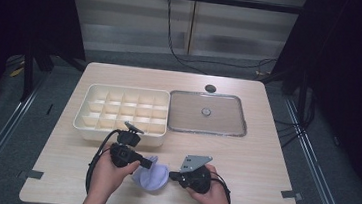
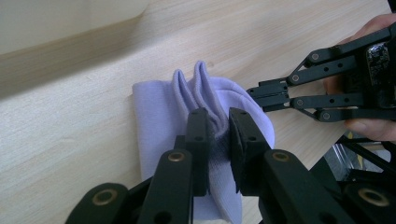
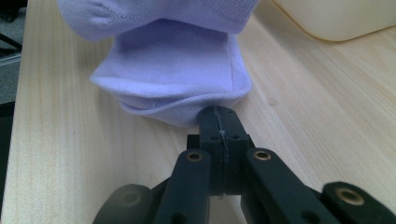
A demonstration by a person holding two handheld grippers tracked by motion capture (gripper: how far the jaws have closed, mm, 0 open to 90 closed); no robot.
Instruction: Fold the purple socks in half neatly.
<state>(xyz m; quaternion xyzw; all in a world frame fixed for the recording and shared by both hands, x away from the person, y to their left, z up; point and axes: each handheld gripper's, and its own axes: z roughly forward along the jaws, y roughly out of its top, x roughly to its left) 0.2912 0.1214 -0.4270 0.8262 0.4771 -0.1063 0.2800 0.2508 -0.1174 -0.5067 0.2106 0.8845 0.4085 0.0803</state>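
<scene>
In the high view, the lilac cloth lies partly hidden behind the left hand-held gripper. In the right gripper view, the cloth's top is cut off by the picture's upper edge, and whether the closed jaws pinch its hem cannot be told. A small round object in the shallow tray is too small to identify.

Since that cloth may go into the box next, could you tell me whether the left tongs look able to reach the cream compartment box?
Probably yes: the left tongs, shut on the lilac cloth, sit beside the box with bare table between.
</scene>
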